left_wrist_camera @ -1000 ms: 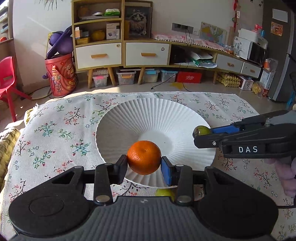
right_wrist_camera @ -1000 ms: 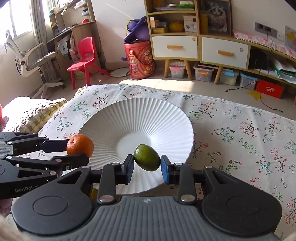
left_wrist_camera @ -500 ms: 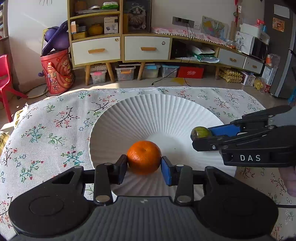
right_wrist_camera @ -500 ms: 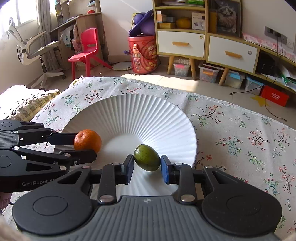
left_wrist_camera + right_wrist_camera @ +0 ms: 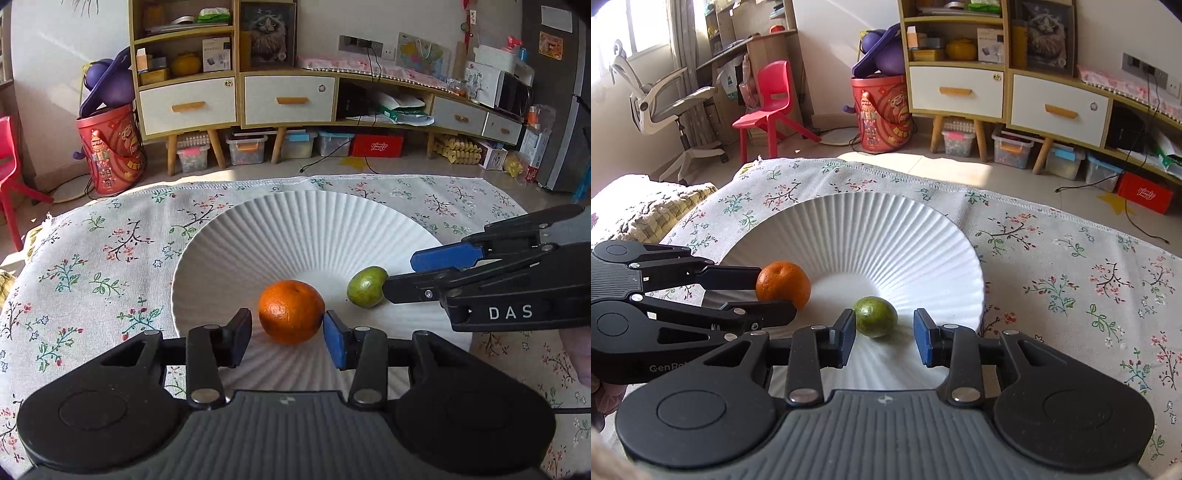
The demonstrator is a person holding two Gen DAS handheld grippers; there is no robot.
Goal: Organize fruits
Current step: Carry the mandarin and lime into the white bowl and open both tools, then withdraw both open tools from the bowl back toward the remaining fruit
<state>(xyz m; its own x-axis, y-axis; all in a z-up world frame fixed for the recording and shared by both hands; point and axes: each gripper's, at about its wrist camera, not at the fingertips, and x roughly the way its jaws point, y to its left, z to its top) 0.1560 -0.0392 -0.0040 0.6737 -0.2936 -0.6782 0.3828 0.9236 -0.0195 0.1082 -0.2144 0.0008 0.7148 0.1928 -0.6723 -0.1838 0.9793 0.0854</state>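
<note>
Left gripper [image 5: 287, 332]: fingers parted, gripping nothing; the orange [image 5: 291, 311] rests on the white ribbed plate [image 5: 295, 229] between them, a gap on its left side, the right finger at its skin. Right gripper [image 5: 884, 338]: fingers spread wide; the green fruit [image 5: 875, 316] sits on the plate between them, nearer the left finger. Plate stands on the floral-clothed surface [image 5: 1071, 280].

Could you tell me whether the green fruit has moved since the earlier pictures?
Yes. The green fruit has gone down from above the near rim into the white plate, and the right gripper has opened.
</note>
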